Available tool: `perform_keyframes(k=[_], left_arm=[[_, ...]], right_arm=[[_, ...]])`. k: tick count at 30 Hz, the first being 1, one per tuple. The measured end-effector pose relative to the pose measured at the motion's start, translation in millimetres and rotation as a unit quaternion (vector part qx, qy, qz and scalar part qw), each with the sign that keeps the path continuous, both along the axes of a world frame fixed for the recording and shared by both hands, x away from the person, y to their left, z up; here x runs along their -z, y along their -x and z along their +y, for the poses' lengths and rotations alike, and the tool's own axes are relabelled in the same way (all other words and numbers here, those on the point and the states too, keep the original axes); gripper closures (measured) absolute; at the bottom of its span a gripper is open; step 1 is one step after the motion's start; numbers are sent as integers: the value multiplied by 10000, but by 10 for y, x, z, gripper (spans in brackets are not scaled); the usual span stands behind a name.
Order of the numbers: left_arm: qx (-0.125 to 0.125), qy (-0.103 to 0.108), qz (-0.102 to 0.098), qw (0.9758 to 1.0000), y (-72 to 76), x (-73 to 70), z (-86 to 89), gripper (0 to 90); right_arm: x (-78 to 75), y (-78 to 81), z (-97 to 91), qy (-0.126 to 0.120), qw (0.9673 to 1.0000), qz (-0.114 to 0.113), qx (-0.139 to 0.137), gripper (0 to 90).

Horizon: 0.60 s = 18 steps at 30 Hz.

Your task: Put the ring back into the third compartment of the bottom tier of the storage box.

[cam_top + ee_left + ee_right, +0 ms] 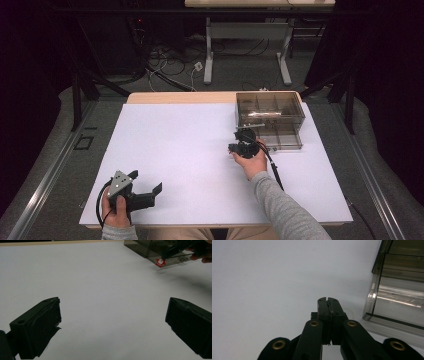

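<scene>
right gripper [328, 300]: jaws pressing together on nothing, tip resting just beside the box's near-left corner at centre right of the high view
left gripper [148, 183]: jaws standing wide apart over bare table [180, 150], lower left
box [270, 120]: smoky clear plastic, sitting upper right; a red sticker [160, 262] showing on it
step: judging, approaching the box; next calling for opening the jaws

L gripper [148, 183] jaws wide apart, low; R gripper [328, 300] jaws together.
</scene>
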<state>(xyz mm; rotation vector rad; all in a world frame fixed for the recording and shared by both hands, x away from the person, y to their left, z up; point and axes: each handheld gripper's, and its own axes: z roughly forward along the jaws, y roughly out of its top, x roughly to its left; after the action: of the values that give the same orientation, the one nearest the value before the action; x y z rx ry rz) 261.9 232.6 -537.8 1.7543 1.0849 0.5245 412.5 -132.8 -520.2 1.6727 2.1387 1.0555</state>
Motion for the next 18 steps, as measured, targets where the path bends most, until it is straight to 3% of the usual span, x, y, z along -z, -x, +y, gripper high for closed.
perform_keyframes(k=[18], left_arm=[[-10, 47, 3, 10000, -4, 7, -11, 7]], right_arm=[[-106, 35, -62, -74, 9995, -295, 93, 899]])
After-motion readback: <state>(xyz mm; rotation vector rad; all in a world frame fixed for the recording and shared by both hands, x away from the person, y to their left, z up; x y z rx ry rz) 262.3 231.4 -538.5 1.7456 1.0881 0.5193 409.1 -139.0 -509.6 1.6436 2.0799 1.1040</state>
